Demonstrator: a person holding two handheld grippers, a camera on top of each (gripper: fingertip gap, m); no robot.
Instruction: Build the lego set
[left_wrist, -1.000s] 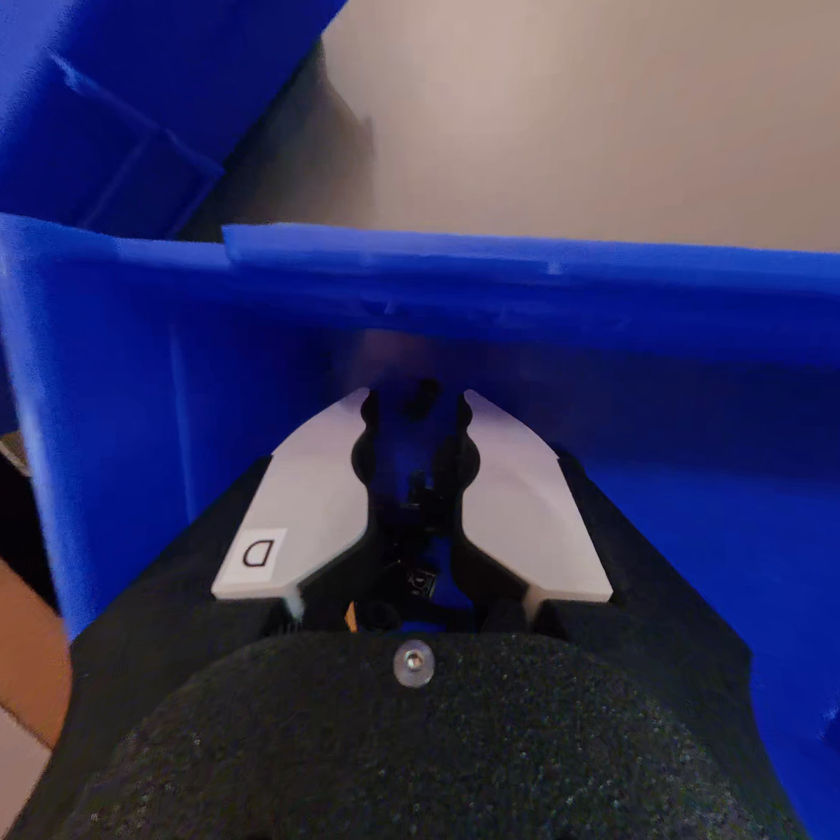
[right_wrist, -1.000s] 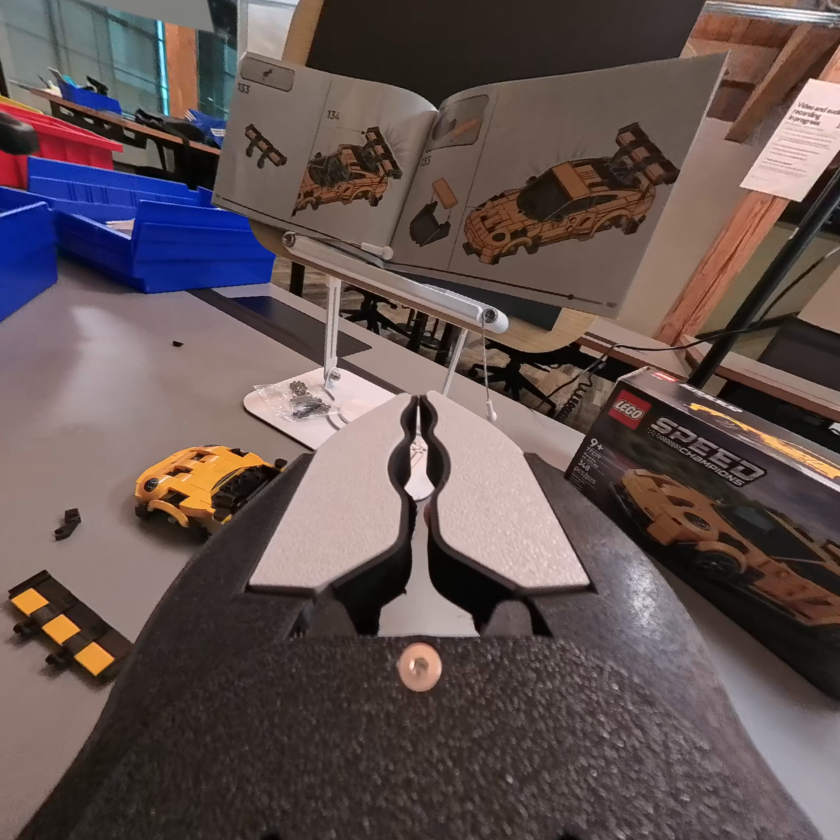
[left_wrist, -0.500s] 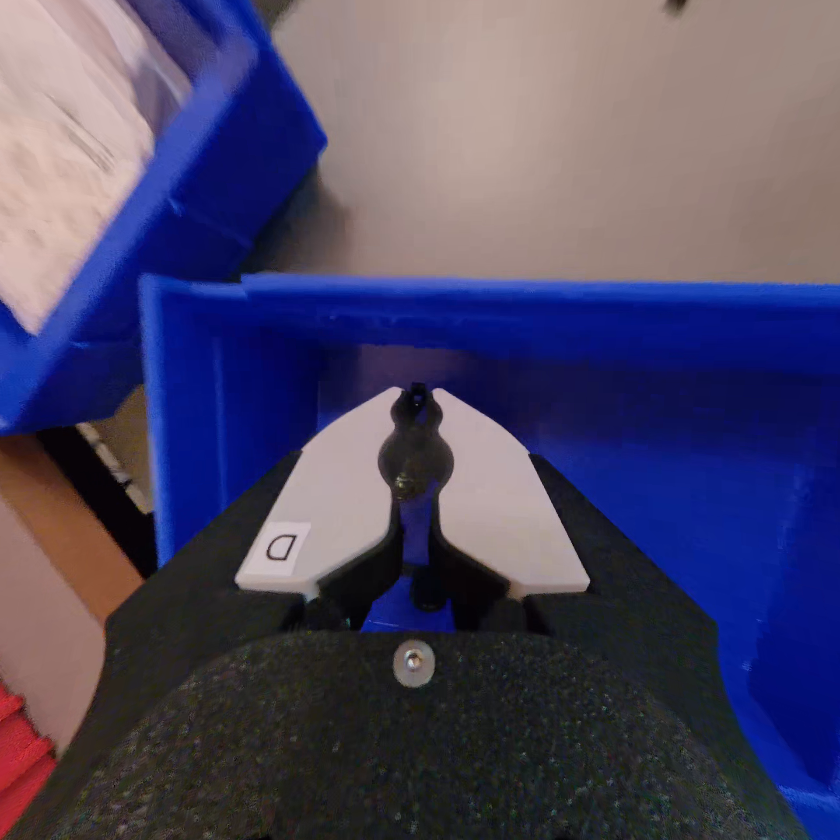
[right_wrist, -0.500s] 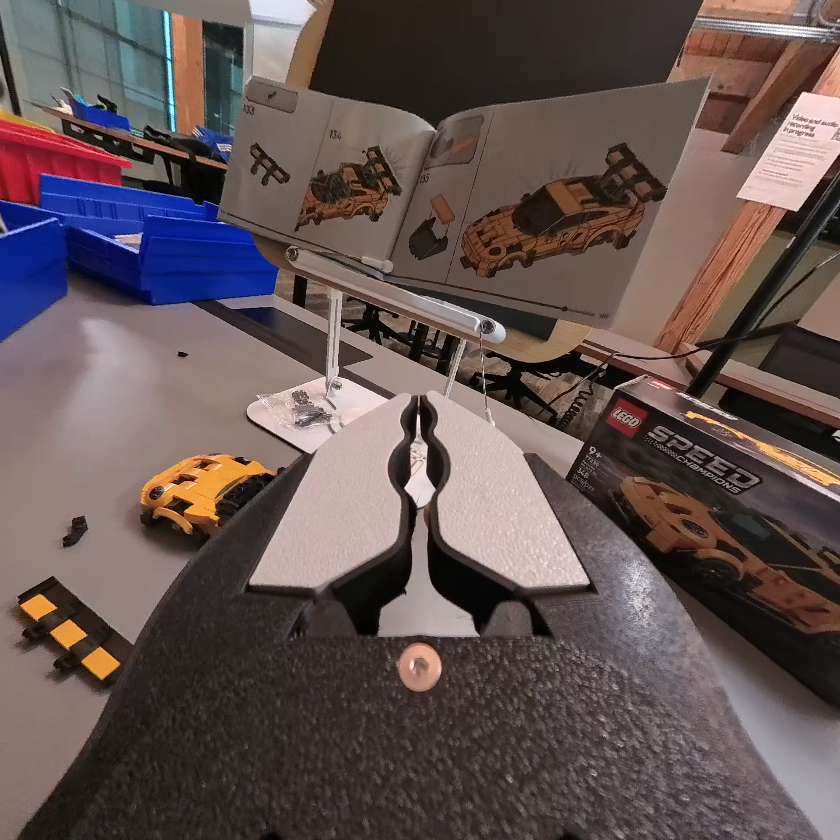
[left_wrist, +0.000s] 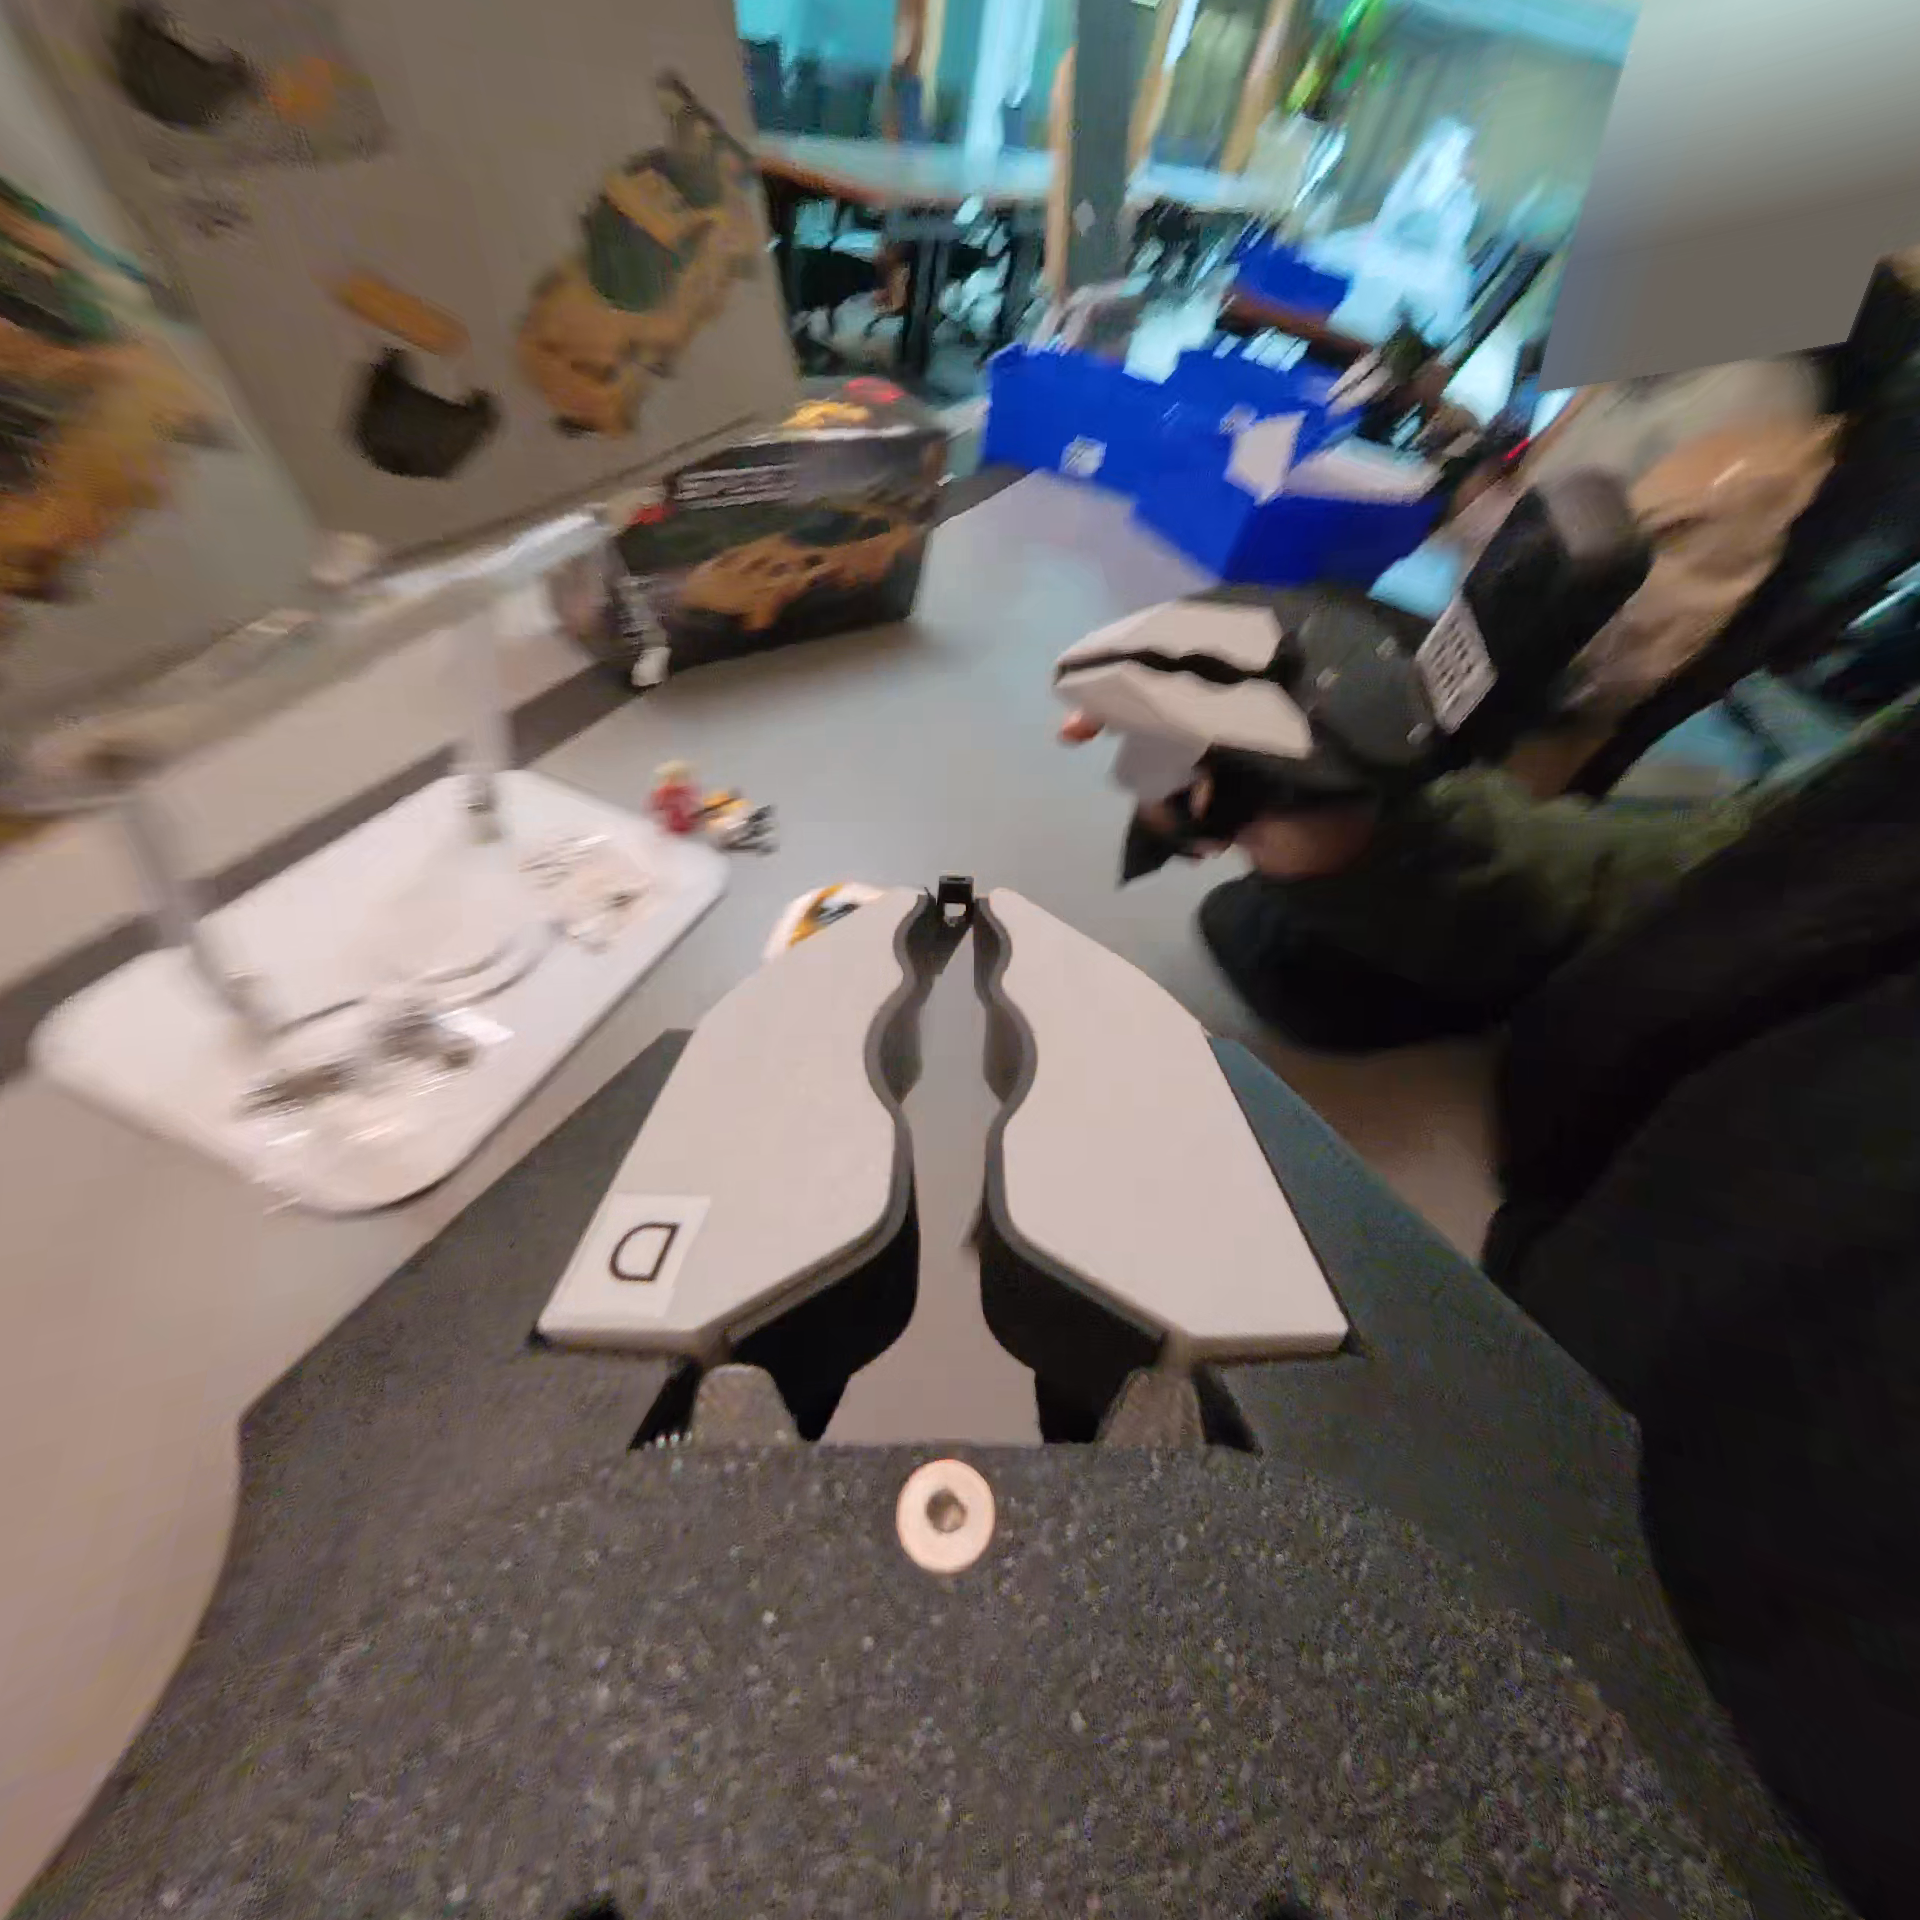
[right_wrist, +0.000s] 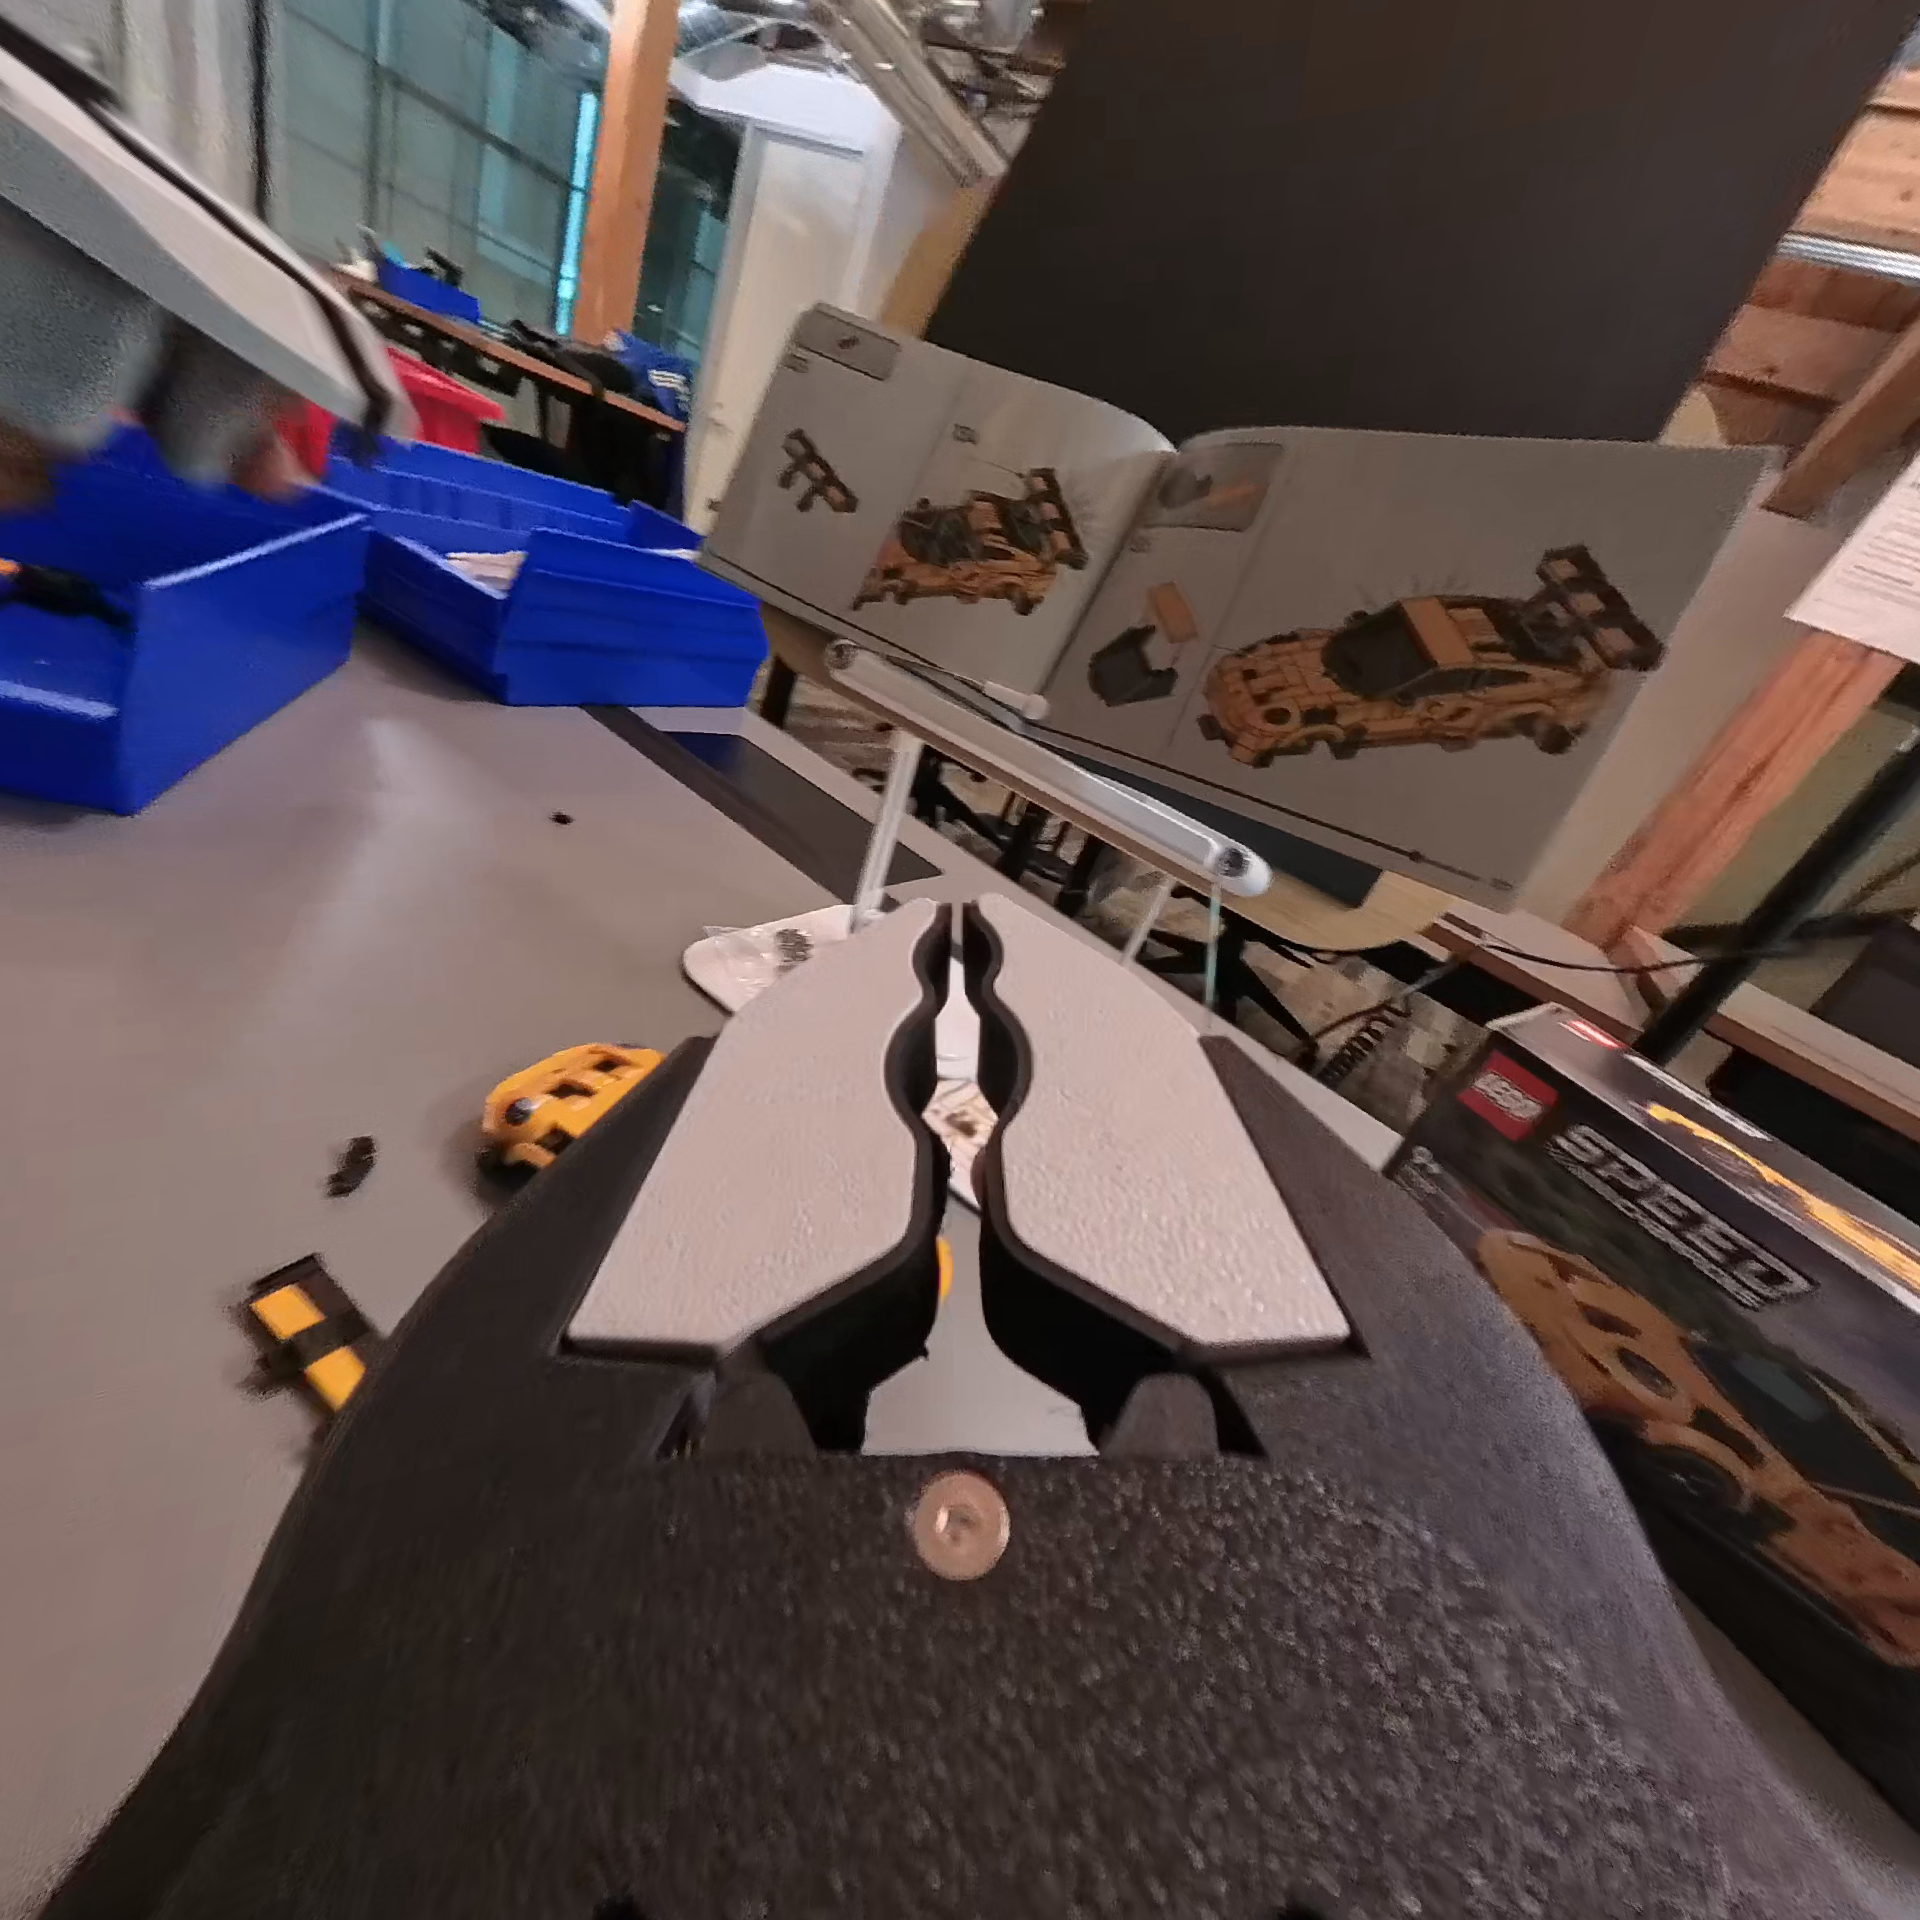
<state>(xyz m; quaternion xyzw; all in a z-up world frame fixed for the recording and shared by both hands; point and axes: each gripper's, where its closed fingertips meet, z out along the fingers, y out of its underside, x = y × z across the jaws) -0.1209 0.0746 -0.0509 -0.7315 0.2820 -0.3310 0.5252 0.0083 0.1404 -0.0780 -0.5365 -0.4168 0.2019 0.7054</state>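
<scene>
My left gripper (left_wrist: 951, 920) is shut on a small black lego piece (left_wrist: 952, 891) held at its tips above the grey table. The yellow lego car (left_wrist: 826, 906) lies just beyond, mostly hidden by the left finger. In the right wrist view the car (right_wrist: 561, 1101) sits left of my right gripper (right_wrist: 956, 916), which is shut with nothing in it. A black-and-yellow striped piece (right_wrist: 307, 1335) and a small black piece (right_wrist: 351, 1164) lie near the car. The right gripper also shows in the left wrist view (left_wrist: 1174, 665), and the left gripper shows at the top left of the right wrist view (right_wrist: 343, 384).
An open instruction booklet (right_wrist: 1247, 644) rests on a stand with a white base (left_wrist: 364, 987) holding small bags. The set's box (right_wrist: 1662, 1299) lies at the right. Blue bins (right_wrist: 177, 665) stand at the left. A minifigure (left_wrist: 691, 805) lies by the base. A person's dark sleeve (left_wrist: 1507, 914) is at the right. My hands' fingertips stand some 15 cm from each other.
My left gripper shut on the small black piece inside a blue bin, lifted out and swung over the table toward the car. My right gripper stayed shut and shifted a little.
</scene>
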